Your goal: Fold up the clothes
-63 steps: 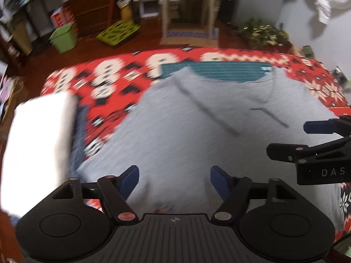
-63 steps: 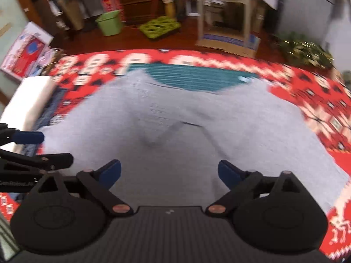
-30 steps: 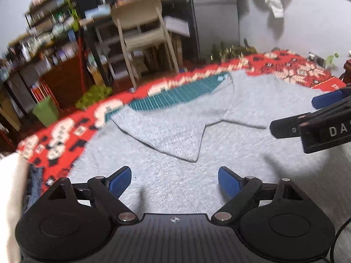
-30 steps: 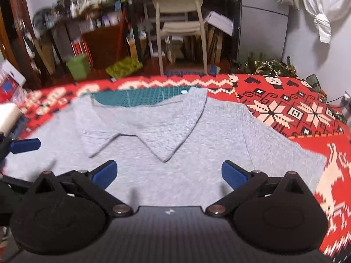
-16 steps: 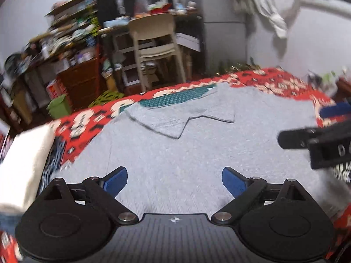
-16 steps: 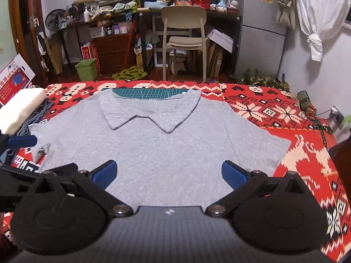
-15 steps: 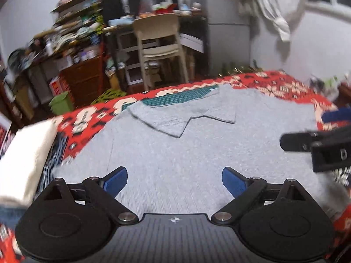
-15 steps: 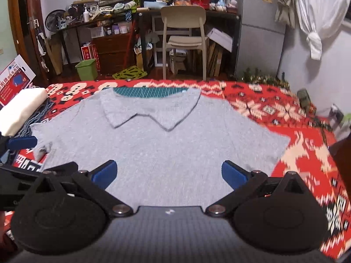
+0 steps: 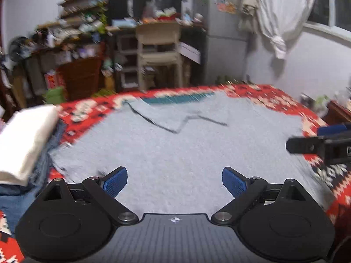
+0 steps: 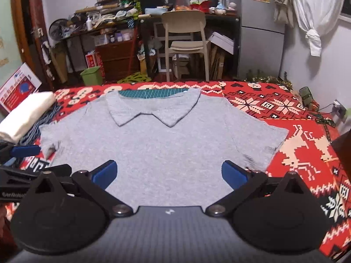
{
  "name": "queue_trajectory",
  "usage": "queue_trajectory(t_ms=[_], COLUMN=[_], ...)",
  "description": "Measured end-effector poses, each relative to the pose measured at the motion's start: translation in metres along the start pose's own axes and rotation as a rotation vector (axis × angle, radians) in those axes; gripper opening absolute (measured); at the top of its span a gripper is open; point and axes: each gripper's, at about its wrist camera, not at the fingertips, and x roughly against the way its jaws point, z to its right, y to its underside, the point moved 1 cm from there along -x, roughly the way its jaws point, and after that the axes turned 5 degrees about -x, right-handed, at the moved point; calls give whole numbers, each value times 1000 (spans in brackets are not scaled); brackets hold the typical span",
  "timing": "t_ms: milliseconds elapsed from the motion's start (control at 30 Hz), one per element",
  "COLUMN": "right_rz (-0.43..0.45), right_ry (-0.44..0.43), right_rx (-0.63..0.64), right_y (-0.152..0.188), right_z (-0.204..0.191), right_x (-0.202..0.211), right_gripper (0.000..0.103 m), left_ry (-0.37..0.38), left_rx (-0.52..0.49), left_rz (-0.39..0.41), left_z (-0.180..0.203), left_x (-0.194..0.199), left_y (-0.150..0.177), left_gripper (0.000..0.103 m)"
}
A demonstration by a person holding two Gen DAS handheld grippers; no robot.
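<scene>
Two claws, left gripper (image 9: 174, 180) and right gripper (image 10: 169, 174), both spread wide, gripping nothing, low over near hem. Grey short-sleeved polo shirt (image 10: 162, 140) flat, unfolded on red patterned blanket (image 10: 307, 144). Judgement: pinch matching points, keep edges level. Left sleeve curled. Folded white cloth stack (image 10: 24, 116) crowds left; beige chair (image 10: 186, 37) beyond.

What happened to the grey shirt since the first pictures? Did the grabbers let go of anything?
Both grippers, left and right, backed away and tilted up, so the whole grey shirt now shows. The shirt's collar, rumpled before, now lies flat. Nothing was grabbed or dropped; both stayed open. The white folded pile stayed put.
</scene>
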Motion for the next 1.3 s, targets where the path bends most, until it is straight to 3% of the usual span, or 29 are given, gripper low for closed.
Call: queue_trajectory(t_ms=[200, 400, 500, 700, 800, 833, 967, 1100, 1167, 1233, 1300], right_rz=[47, -9, -54, -131, -178, -194, -256, -315, -331, -344, -362], right_ry=[20, -33, -37, -52, -61, -64, -77, -79, -50, -34, -27], right_rx=[168, 231, 301, 401, 428, 436, 471, 483, 420, 316, 222], right_y=[7, 8, 13, 24, 32, 34, 44, 53, 54, 54, 55], right_z=[9, 15, 15, 15, 16, 17, 19, 24, 37, 55, 71], right_x=[5, 12, 11, 14, 16, 17, 21, 24, 27, 29, 30], right_gripper=[102, 102, 102, 90, 80, 70, 58, 58, 58, 55, 42], left_ry=[135, 250, 294, 260, 238, 241, 282, 291, 267, 249, 238], left_rx=[24, 144, 123, -164, -315, -358, -488, -597, -579, -481, -350], left_rz=[25, -18, -23, -34, -65, -85, -135, -164, -193, -235, -274], left_z=[-6, -24, -31, -30, -27, -27, -22, -13, -18, -31, -47], left_x=[-7, -10, -5, 16, 26, 28, 39, 52, 54, 52, 49], left_y=[6, 8, 8, 6, 12, 16, 30, 46, 53, 57, 59], left_gripper=[94, 94, 94, 81, 59, 56, 49, 48, 49, 48, 48])
